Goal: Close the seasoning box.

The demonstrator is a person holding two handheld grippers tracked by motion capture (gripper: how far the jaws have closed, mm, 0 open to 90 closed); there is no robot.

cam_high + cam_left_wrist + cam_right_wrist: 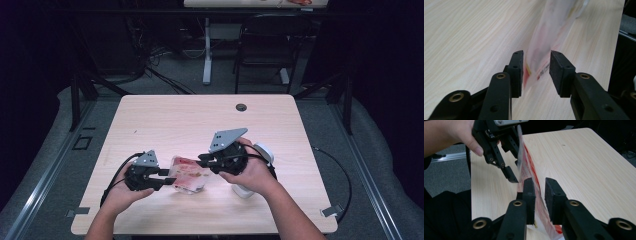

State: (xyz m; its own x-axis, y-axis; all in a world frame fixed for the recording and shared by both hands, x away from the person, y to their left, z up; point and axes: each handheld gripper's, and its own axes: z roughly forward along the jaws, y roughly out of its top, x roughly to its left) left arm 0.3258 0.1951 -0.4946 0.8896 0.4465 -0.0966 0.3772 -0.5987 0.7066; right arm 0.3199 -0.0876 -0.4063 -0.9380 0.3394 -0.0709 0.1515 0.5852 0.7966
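A clear plastic bag (pixel 187 175) with red print hangs just above the wooden table (pixel 200 115), near its front edge, stretched between the two grippers. In the right gripper view my right gripper (pixel 540 192) is shut on the bag's (pixel 526 167) lower edge, which stands on edge and runs away toward the other hand. In the left gripper view my left gripper (pixel 536 67) stands open around the opposite end of the bag (pixel 554 25), the film brushing one pad and blurred. From above, the left gripper (pixel 170 177) and right gripper (pixel 200 160) face each other.
A white object (pixel 244 191) lies on the table under and behind the right hand. A cable grommet (pixel 241 107) sits near the table's far edge. Beyond the table stand a black chair (pixel 265 45) and a desk leg (pixel 207 50).
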